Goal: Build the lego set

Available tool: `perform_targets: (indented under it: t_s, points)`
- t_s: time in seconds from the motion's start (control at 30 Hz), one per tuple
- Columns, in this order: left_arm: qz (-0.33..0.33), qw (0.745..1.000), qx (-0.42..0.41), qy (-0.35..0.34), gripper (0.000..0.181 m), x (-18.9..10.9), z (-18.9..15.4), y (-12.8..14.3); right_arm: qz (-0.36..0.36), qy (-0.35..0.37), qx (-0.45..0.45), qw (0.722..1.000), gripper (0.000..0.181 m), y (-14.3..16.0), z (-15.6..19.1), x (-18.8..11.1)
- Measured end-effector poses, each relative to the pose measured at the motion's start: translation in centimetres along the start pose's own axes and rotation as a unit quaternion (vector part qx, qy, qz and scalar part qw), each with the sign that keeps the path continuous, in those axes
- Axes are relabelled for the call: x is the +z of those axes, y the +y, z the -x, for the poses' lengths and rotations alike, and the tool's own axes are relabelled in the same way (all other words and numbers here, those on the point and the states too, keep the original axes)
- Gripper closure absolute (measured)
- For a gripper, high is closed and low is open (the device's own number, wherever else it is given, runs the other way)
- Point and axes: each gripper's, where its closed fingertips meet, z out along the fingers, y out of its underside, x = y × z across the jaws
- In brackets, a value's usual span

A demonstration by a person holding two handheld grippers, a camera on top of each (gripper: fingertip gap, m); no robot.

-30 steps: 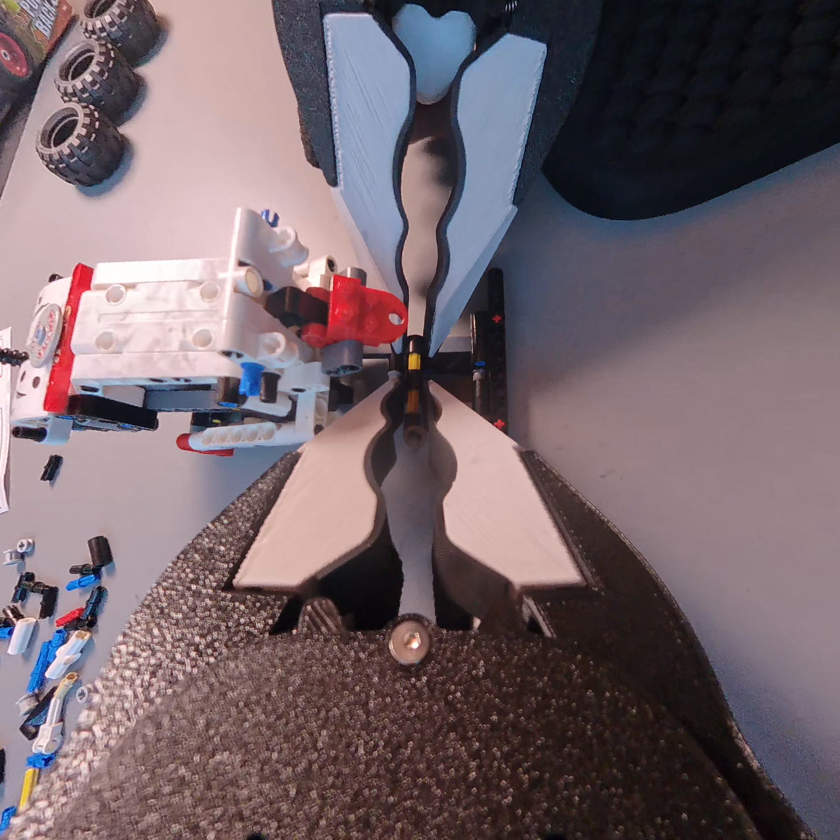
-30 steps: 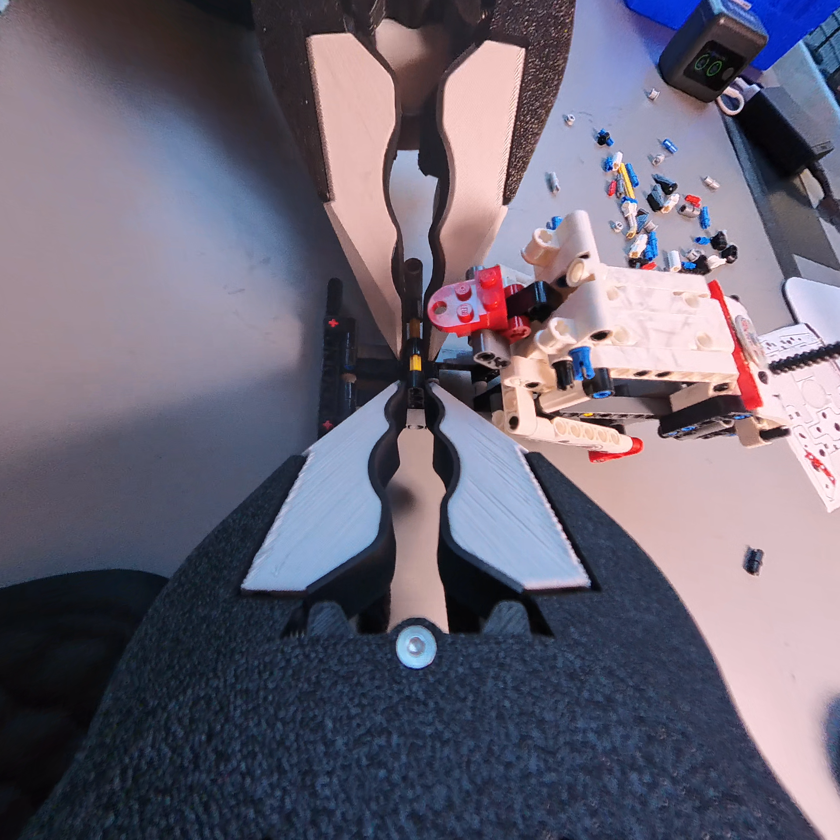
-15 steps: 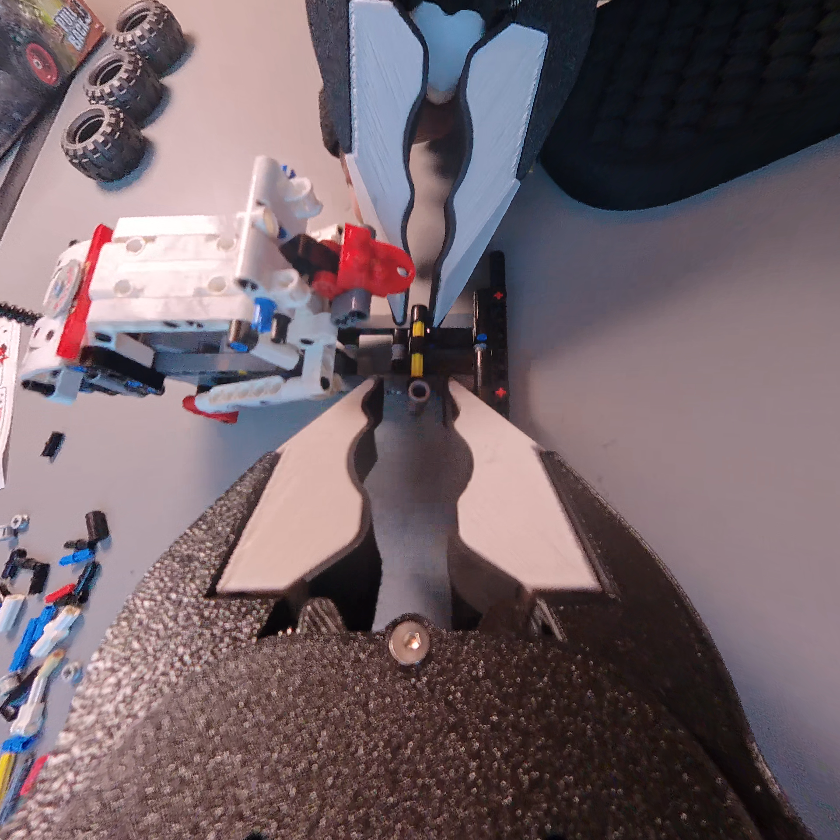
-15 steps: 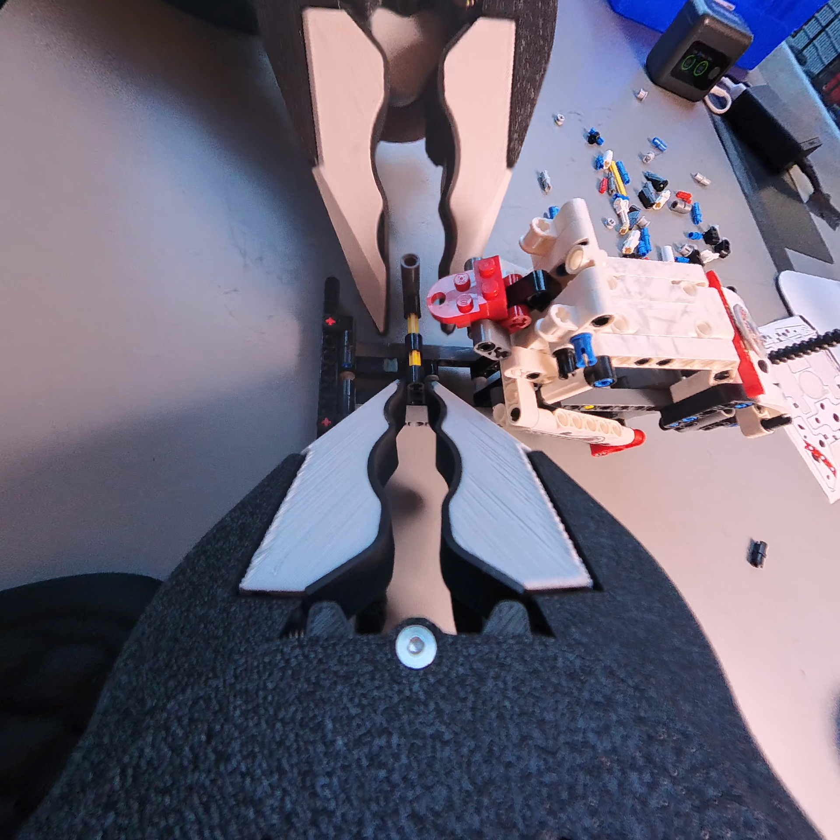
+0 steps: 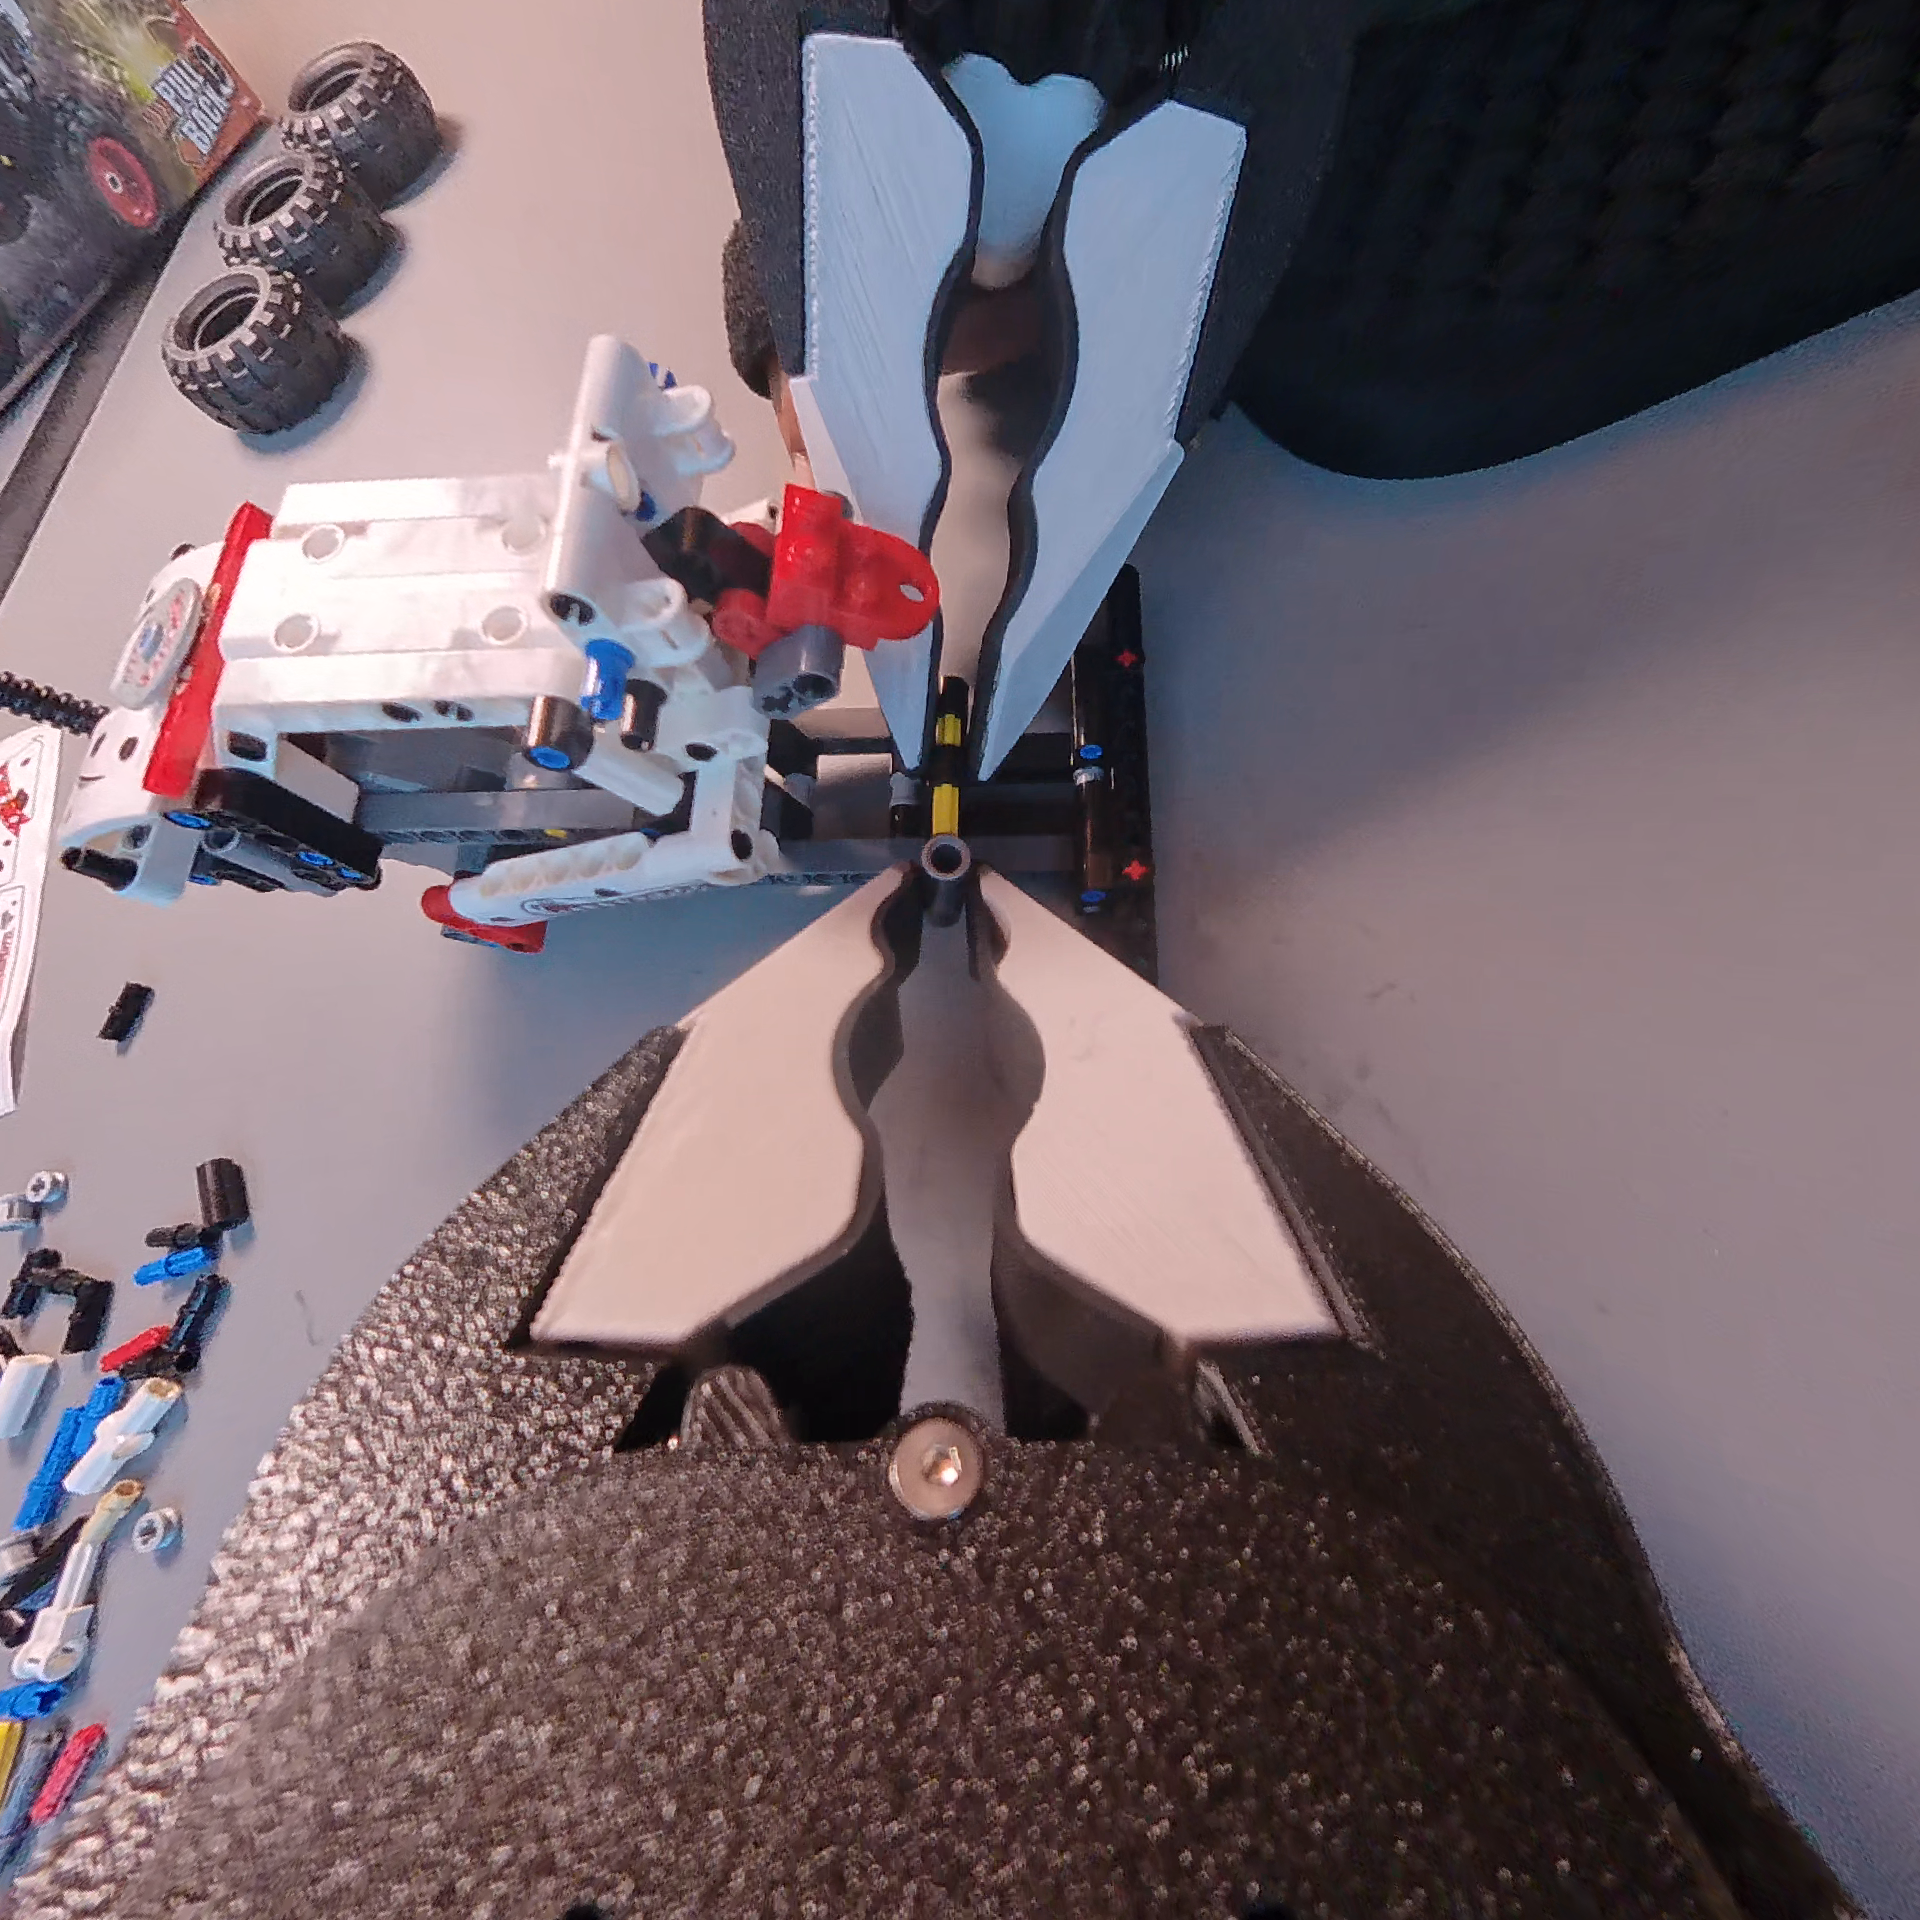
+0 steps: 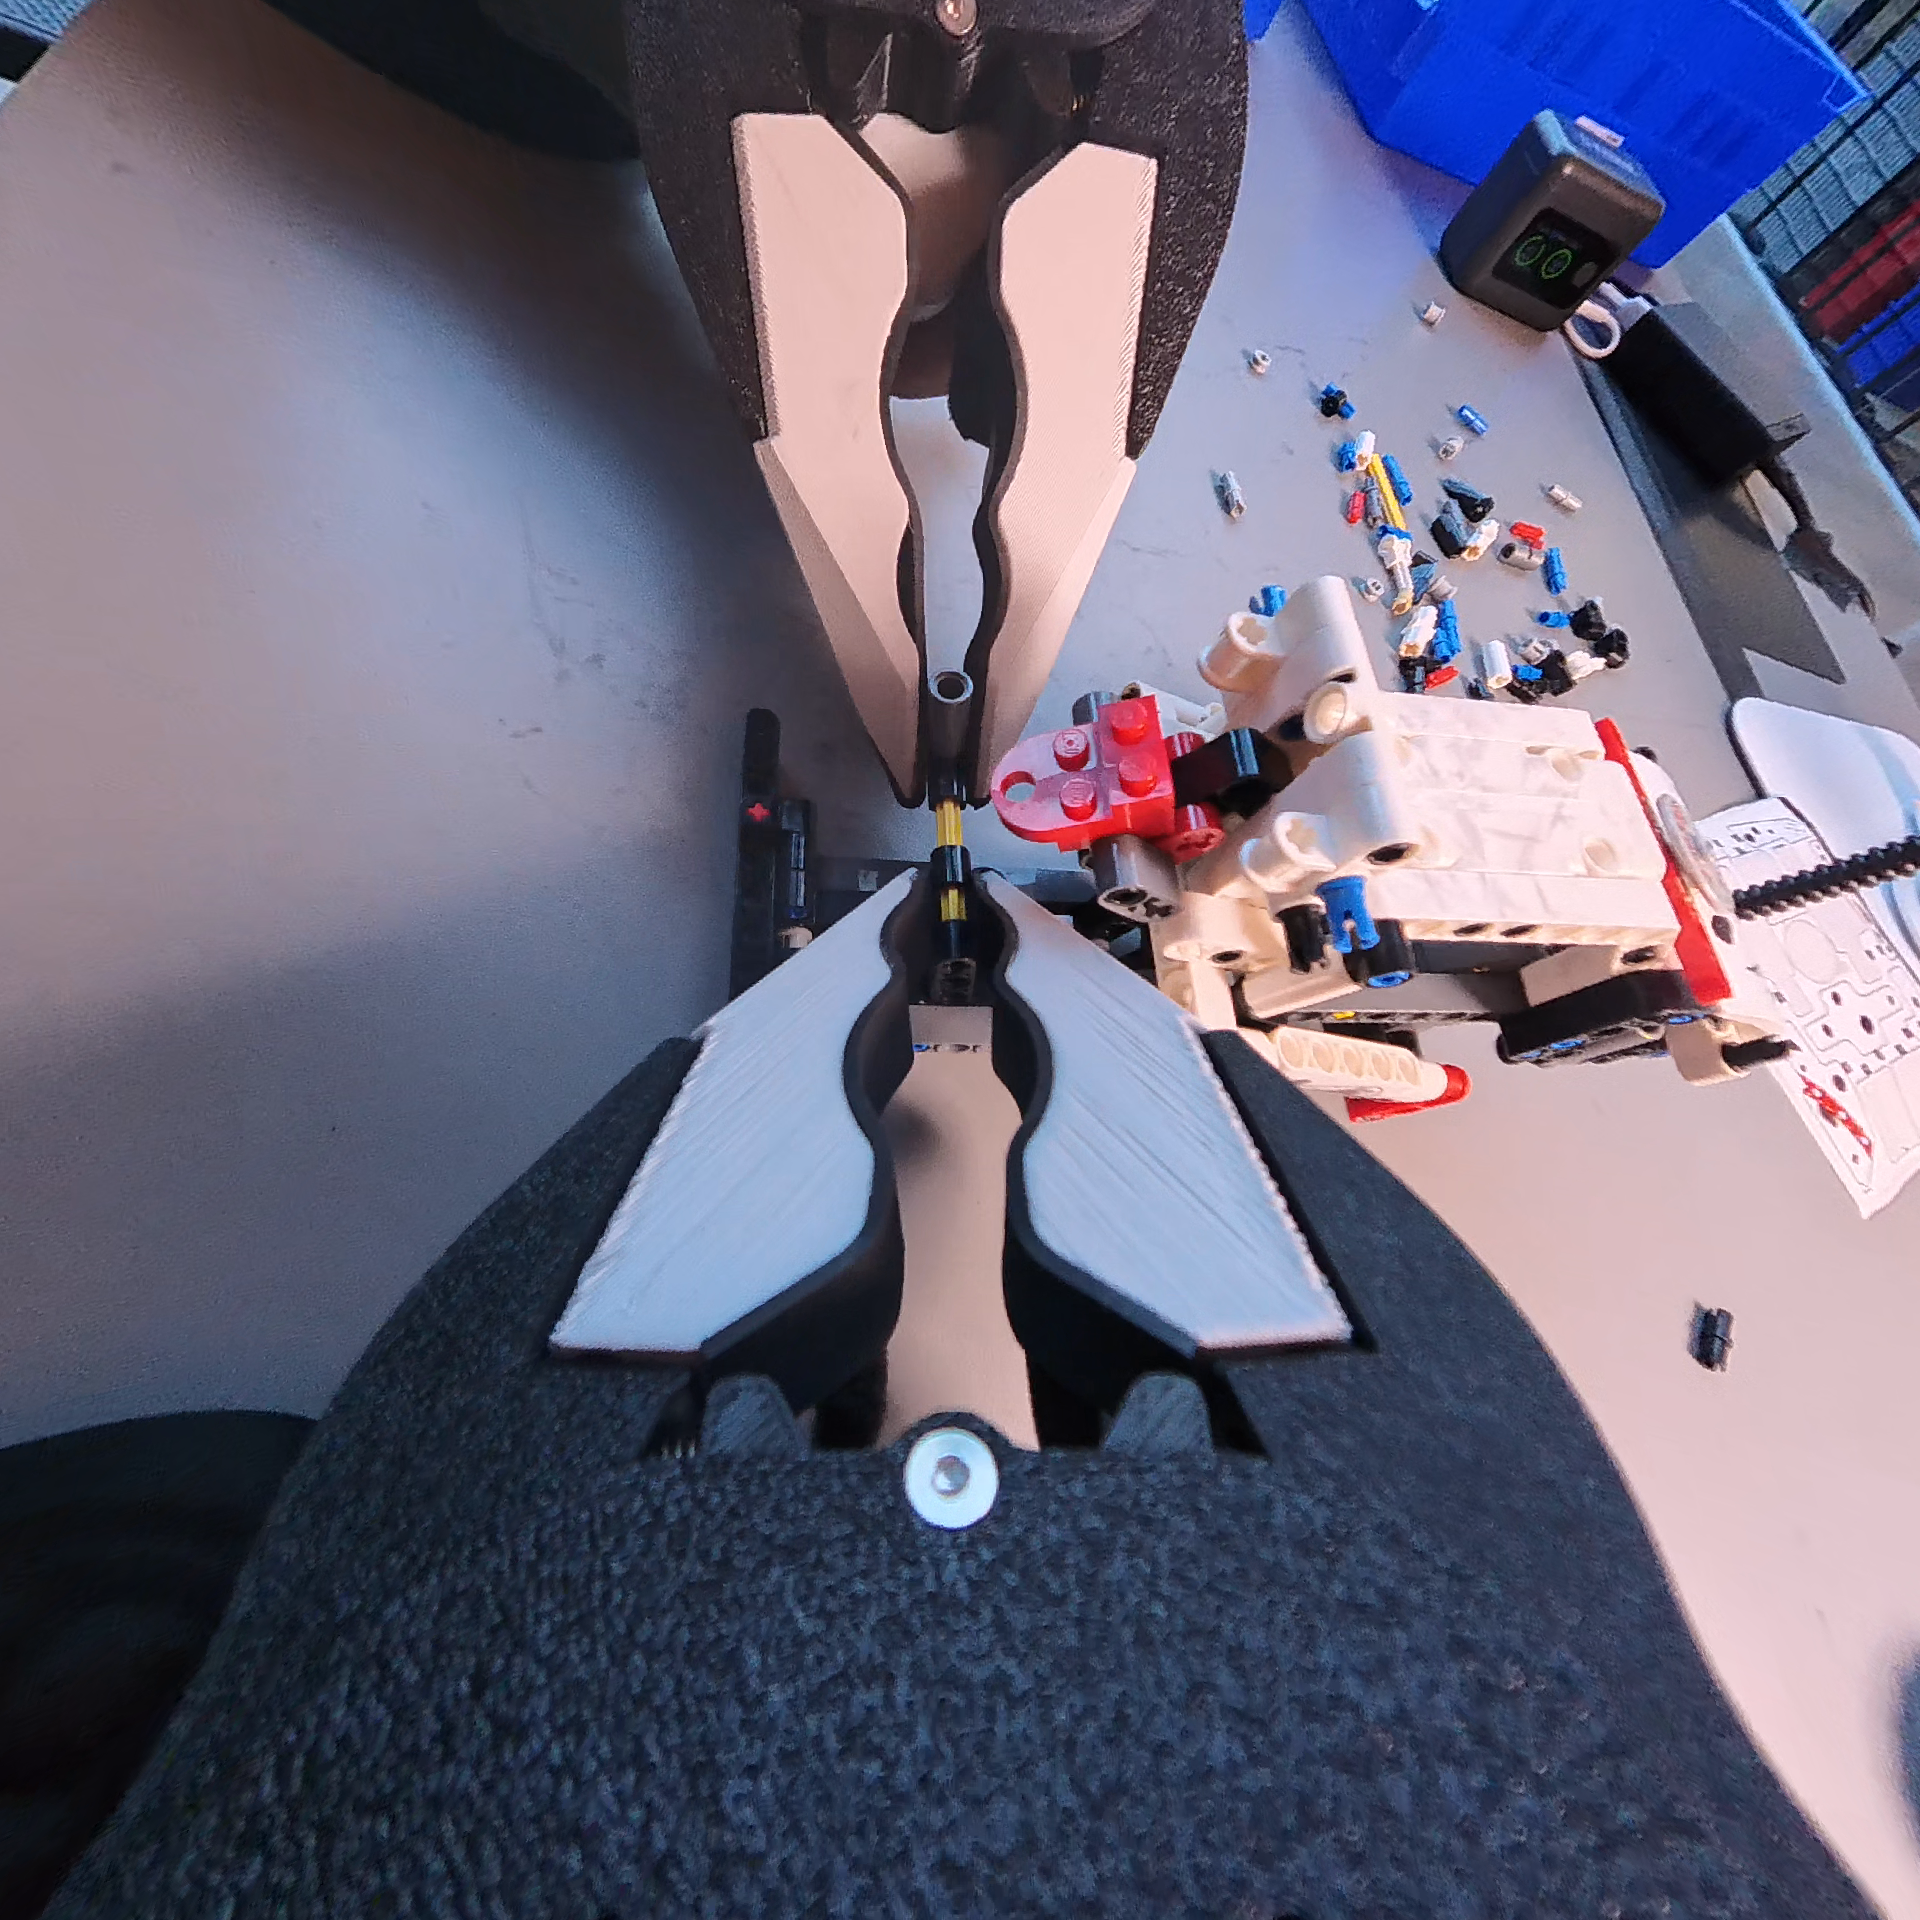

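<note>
A white and red lego truck body (image 5: 416,644) lies on the grey table, joined to a black frame with a black cross beam (image 5: 1117,748). A thin black and yellow axle (image 5: 945,727) sticks out of the frame, with a dark grey sleeve (image 5: 945,868) on its near end. My left gripper (image 5: 943,894) is shut on the sleeve. My right gripper (image 5: 943,753) comes from the far side and is shut on the axle. In the right wrist view the right gripper (image 6: 951,888) holds the axle (image 6: 948,831), the left gripper (image 6: 948,795) holds the sleeve (image 6: 951,717), and the truck body (image 6: 1455,831) lies to the right.
Three black tyres (image 5: 281,239) and a printed box (image 5: 83,156) lie far left. Loose small parts (image 5: 94,1403) are scattered near left. A sticker sheet (image 6: 1818,987), a black device (image 6: 1553,223), a blue bin (image 6: 1558,83) and a stray black pin (image 6: 1712,1351) are on the right. Dark knitted cloth (image 5: 1558,208) lies behind. Only a small space, under 4 cm, lies between the two pairs of fingers.
The left gripper was shut, opened and drew back half a second ago, and has now closed on the grey sleeve. The right gripper kept hold of the axle. The model tilted slightly.
</note>
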Motion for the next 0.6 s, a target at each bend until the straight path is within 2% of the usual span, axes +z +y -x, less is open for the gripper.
perform_targets:
  t_s: [0.6]
  points:
    - [-0.013,1.000,0.008,-0.002,0.174,0.08,-0.01,-0.01,0.000,0.007,-0.003,1.000,0.175,0.04,-0.01,-0.02]
